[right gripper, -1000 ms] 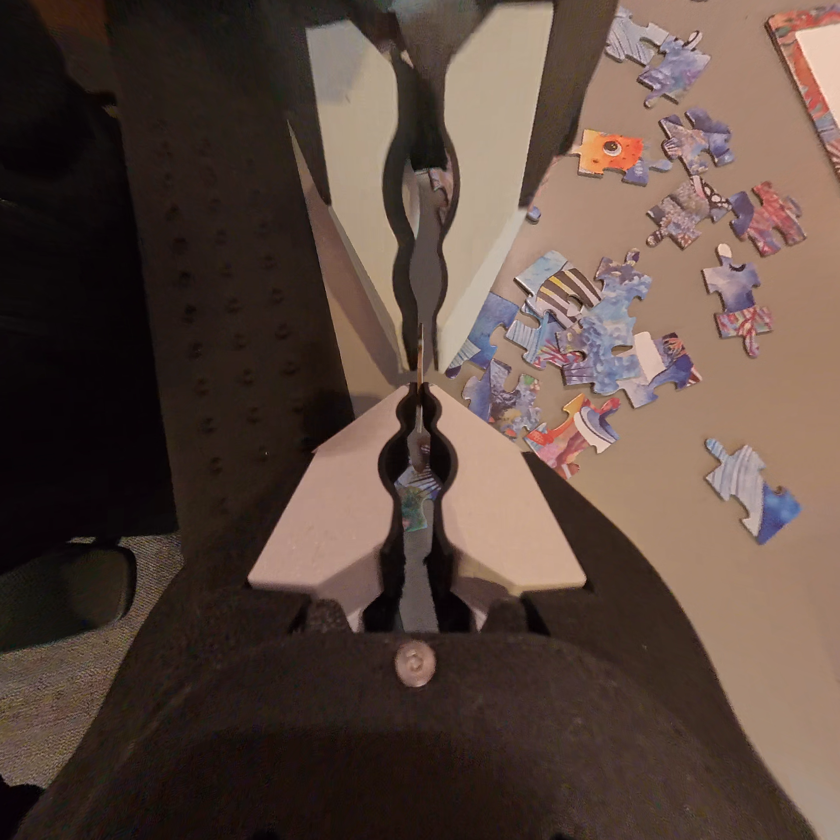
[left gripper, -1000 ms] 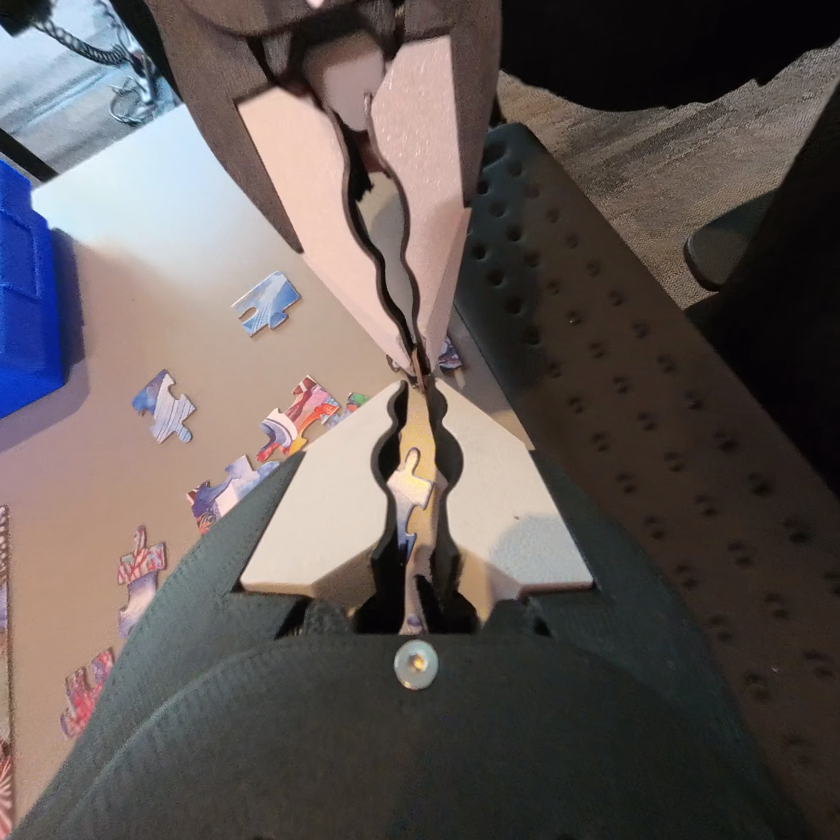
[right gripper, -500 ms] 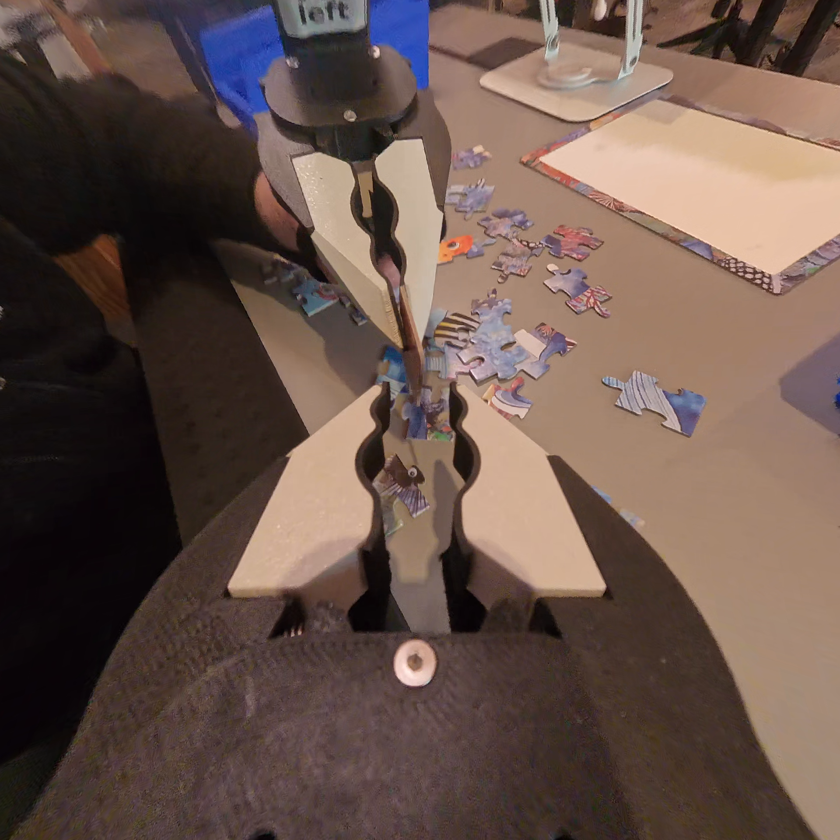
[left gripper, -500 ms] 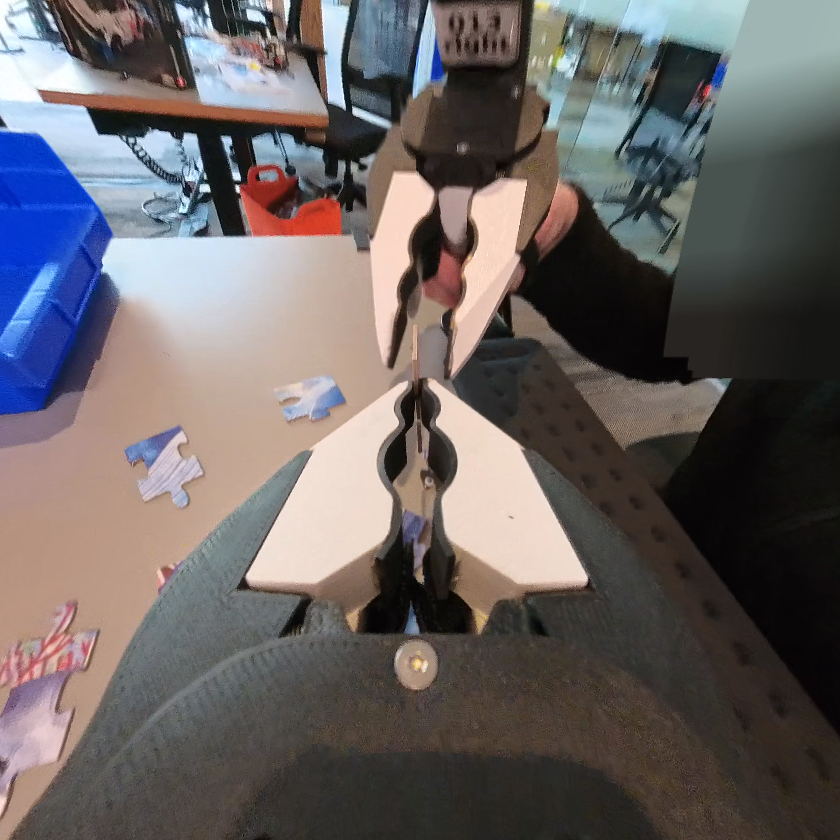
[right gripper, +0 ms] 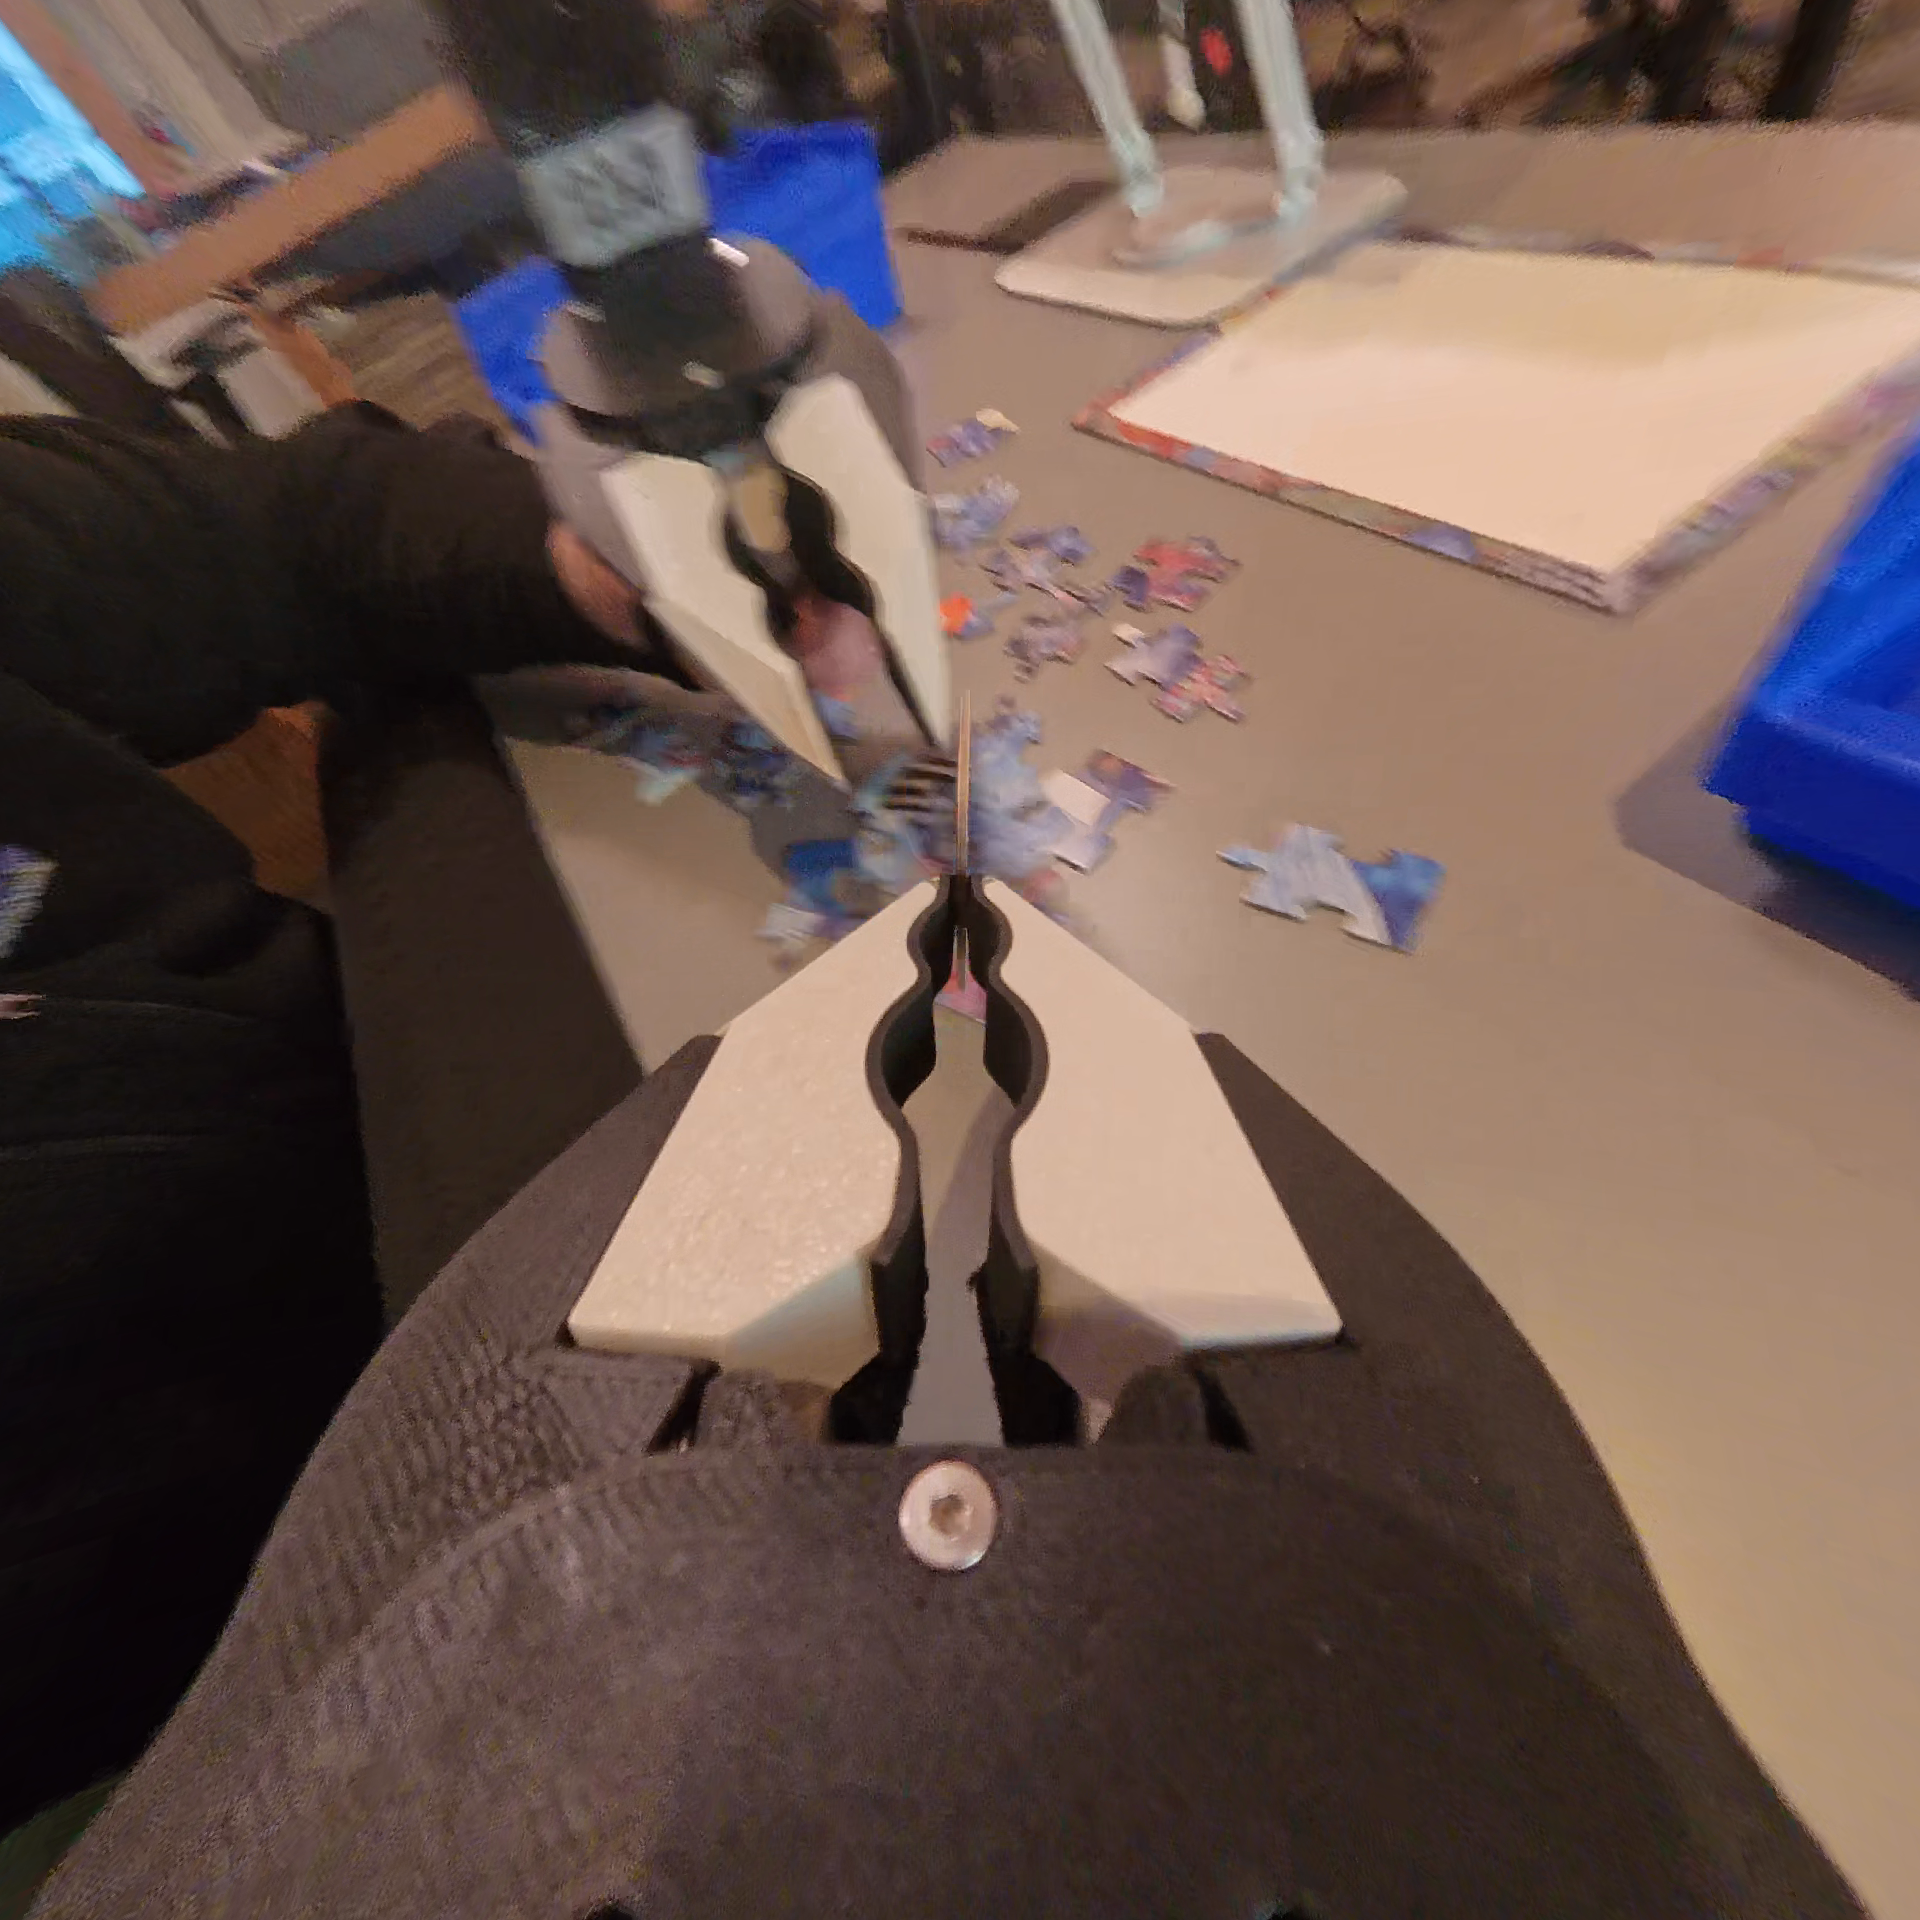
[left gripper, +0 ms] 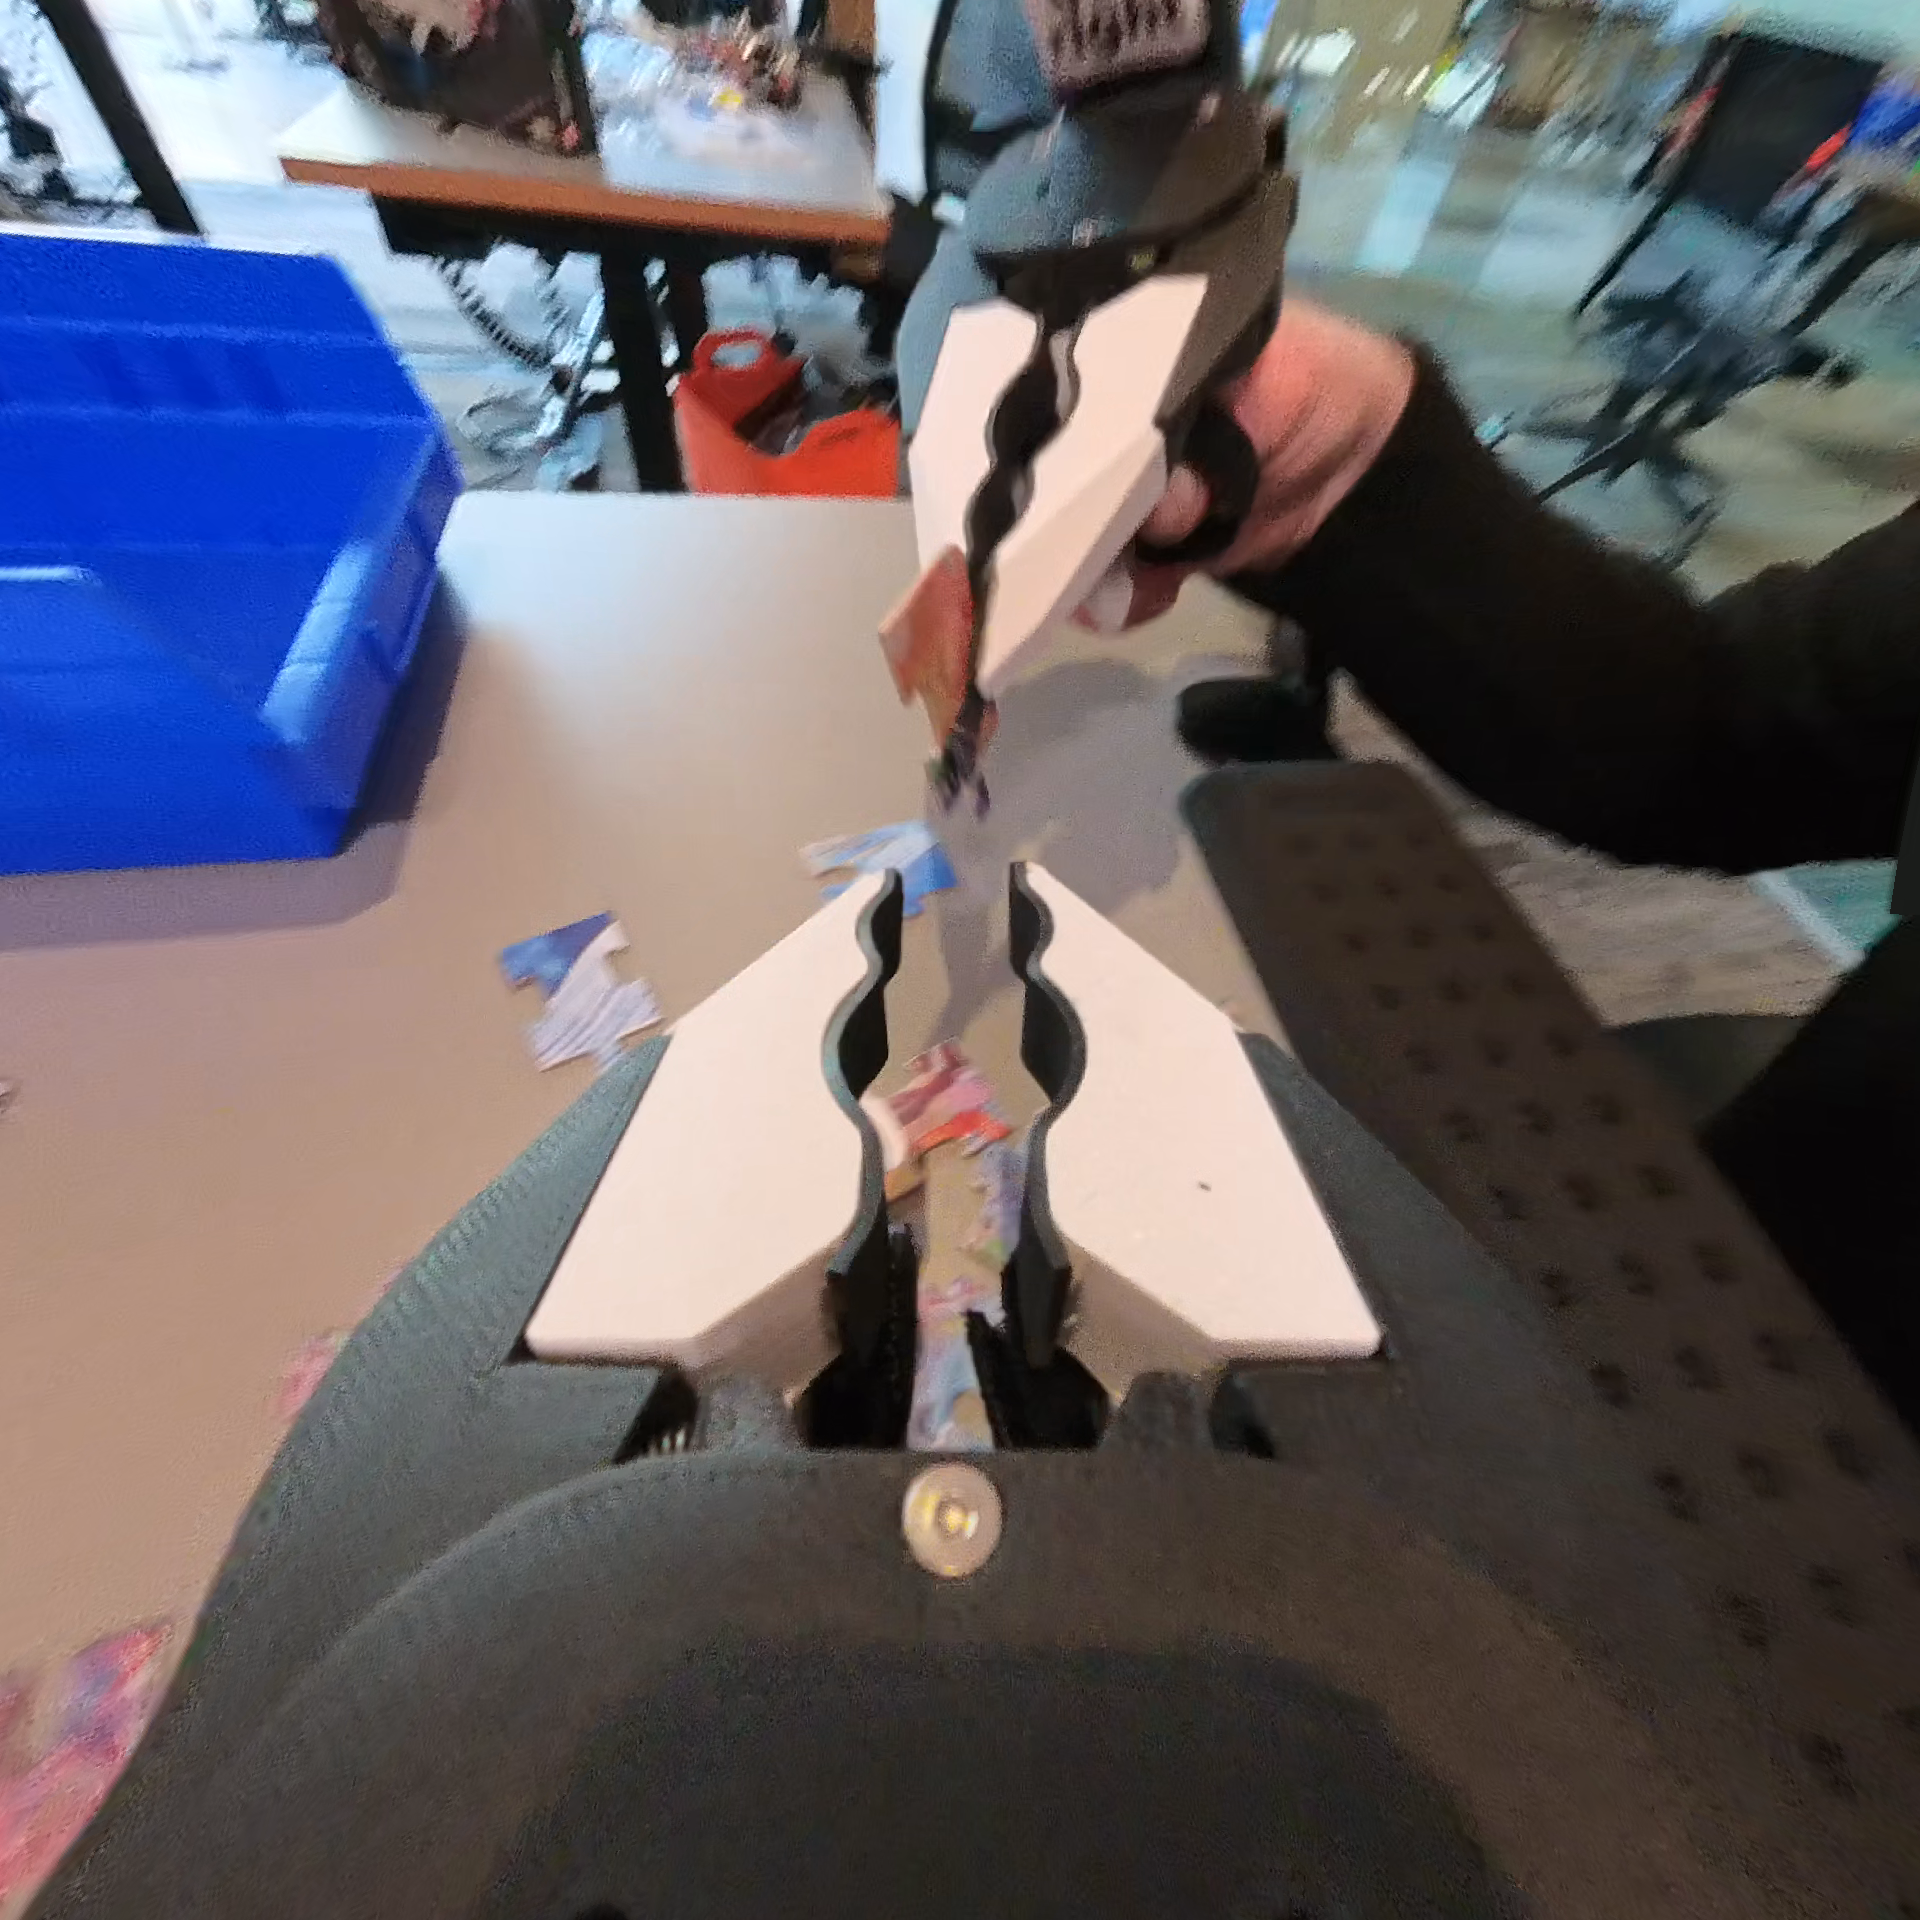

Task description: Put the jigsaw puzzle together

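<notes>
from my left wrist view, my left gripper [left gripper: 951, 888] has its fingers apart with nothing between them; loose puzzle pieces [left gripper: 582, 992] lie on the grey table [left gripper: 644, 644] under and to the left of it. just beyond, my right gripper [left gripper: 971, 717] hangs tips-down, pinching a puzzle piece [left gripper: 935, 655] whose orange side faces me. a blue bin [left gripper: 197, 561] sits at the far left, and a perforated black chair back [left gripper: 1475, 1091] runs along the table's right edge.

from my right wrist view, the right gripper's tips are closed on that same piece, seen edge-on as a thin strip standing up from them. my left gripper hovers just beyond and left, fingers spread, above a blurred cluster of pieces. the puzzle frame [right gripper: 1382, 499] lies far right, its white middle still bare, with a blue bin at the right edge.
</notes>
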Action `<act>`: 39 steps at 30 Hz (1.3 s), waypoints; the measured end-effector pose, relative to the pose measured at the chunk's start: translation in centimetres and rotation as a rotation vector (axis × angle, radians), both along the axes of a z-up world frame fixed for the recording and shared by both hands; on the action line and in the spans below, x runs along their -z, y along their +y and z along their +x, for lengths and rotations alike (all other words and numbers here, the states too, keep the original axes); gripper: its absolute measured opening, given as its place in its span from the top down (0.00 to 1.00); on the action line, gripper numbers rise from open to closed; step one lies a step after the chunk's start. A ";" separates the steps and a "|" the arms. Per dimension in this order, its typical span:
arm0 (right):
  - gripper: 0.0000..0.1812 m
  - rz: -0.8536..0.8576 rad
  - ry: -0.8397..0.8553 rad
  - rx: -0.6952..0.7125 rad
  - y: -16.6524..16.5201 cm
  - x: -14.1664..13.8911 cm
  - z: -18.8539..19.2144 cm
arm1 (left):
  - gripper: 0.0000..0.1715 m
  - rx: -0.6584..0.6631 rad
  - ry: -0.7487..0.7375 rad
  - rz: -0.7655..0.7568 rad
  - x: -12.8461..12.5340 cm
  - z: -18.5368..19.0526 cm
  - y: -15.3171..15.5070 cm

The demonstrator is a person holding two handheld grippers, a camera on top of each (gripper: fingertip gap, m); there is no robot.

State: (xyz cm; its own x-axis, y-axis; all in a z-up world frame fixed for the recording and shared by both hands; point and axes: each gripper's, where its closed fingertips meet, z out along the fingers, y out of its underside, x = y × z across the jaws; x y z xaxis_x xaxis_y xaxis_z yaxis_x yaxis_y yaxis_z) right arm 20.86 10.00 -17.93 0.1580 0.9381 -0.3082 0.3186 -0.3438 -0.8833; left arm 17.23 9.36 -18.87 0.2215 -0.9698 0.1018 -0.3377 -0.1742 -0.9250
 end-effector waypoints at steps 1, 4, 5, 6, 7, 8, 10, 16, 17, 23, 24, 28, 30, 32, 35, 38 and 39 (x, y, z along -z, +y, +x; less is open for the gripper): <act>1.00 -0.015 -0.048 0.032 1.6 0.8 0.7 | 0.88 -0.019 0.037 0.008 0.4 -0.4 0.8; 1.00 -0.115 -0.142 0.033 4.6 2.9 1.8 | 0.83 -0.085 0.156 0.018 2.1 -1.6 3.7; 1.00 -0.150 -0.177 0.034 5.6 3.7 2.1 | 0.81 -0.098 0.185 0.022 2.6 -1.8 4.5; 1.00 -0.191 -0.222 0.032 6.3 4.7 2.3 | 0.78 -0.104 0.225 0.006 3.4 -1.8 5.3; 1.00 -0.218 -0.266 0.027 6.8 5.5 2.3 | 0.77 -0.099 0.255 -0.020 4.1 -1.7 5.8; 1.00 -0.225 -0.304 0.023 7.1 6.1 2.2 | 0.77 -0.083 0.266 -0.042 4.6 -1.4 6.0; 1.00 -0.246 -0.350 0.021 7.8 6.8 1.9 | 0.78 -0.070 0.311 -0.042 5.8 -0.8 6.8; 0.98 -0.303 -0.390 0.079 11.1 8.7 2.3 | 0.79 -0.004 0.456 0.001 8.7 0.6 8.0; 0.92 -0.288 -0.381 0.094 11.7 8.7 2.2 | 0.77 0.008 0.483 -0.010 9.2 0.6 8.0; 0.83 -0.181 -0.433 0.206 13.5 8.9 2.9 | 0.74 0.047 0.486 -0.042 9.6 0.8 7.2; 0.85 -0.155 -0.440 0.215 13.5 8.8 3.1 | 0.73 0.051 0.482 -0.044 9.6 0.7 7.0; 0.92 -0.135 -0.500 0.199 12.5 9.7 3.3 | 0.75 0.086 0.476 -0.068 9.5 0.6 5.9; 0.94 -0.136 -0.525 0.199 12.4 10.6 3.2 | 0.75 0.104 0.475 -0.073 9.5 0.5 5.3; 1.00 -0.126 -0.512 0.206 12.6 10.6 2.6 | 0.77 0.139 0.471 -0.092 9.4 0.4 4.2; 0.99 -0.088 -0.487 0.205 13.2 10.7 1.1 | 0.80 0.227 0.473 -0.095 9.2 0.1 2.1; 0.95 -0.029 -0.481 0.205 13.2 10.0 1.0 | 0.80 0.196 0.481 -0.026 8.6 -1.1 2.3; 0.96 -0.030 -0.466 0.203 12.9 9.6 1.0 | 0.79 0.183 0.473 -0.033 8.2 -1.5 2.3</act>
